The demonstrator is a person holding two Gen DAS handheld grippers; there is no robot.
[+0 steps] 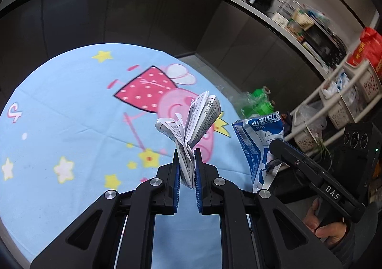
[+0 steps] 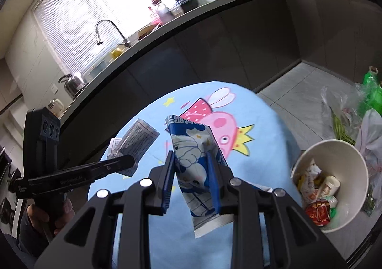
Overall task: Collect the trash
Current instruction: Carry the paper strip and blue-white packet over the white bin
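Left gripper (image 1: 187, 153) raised, clamping crumpled leaflet (image 1: 191, 123), right gripper (image 2: 191, 157) pinching blue wrapper (image 2: 195, 149)

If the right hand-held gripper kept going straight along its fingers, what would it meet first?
Probably the blue cartoon tablecloth; the right hand-held gripper, shut on the blue-and-white wrapper, points down at it, though depth is unclear.

two grippers, the left gripper (image 1: 187, 157) and the right gripper (image 2: 191, 164). one folded printed paper (image 1: 191, 123), one blue-and-white wrapper (image 2: 198, 149) and one blue cartoon cloth (image 1: 71, 114). at right, one white bucket (image 2: 358, 157) and one green bottle (image 2: 372, 95).
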